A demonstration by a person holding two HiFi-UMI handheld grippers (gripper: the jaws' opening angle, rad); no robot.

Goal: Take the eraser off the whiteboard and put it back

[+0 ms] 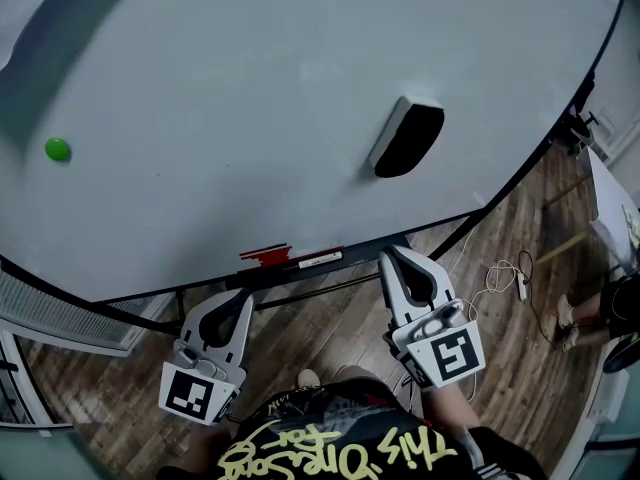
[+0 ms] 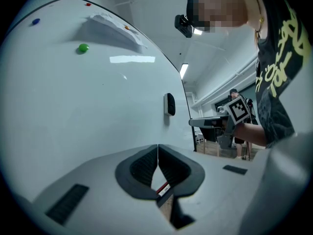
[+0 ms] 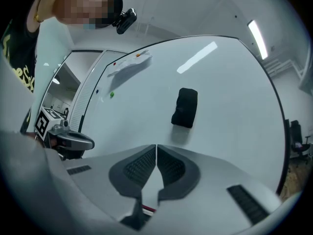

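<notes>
A black eraser (image 1: 407, 136) clings to the whiteboard (image 1: 250, 98), right of its middle. It also shows in the right gripper view as the eraser (image 3: 185, 107), ahead of and above the jaws, and small in the left gripper view as the eraser (image 2: 170, 104). My right gripper (image 1: 393, 255) is shut and empty, its tips near the board's lower edge, below the eraser and apart from it. My left gripper (image 1: 246, 298) is lower and further left, also shut with nothing between its pads.
A green magnet (image 1: 57, 149) sits at the board's left. Markers (image 1: 290, 258) lie on the tray under the board's lower edge. Cables (image 1: 500, 273) trail on the wooden floor at the right, near a person's foot (image 1: 566, 318). A paper sheet (image 2: 115, 26) hangs high on the board.
</notes>
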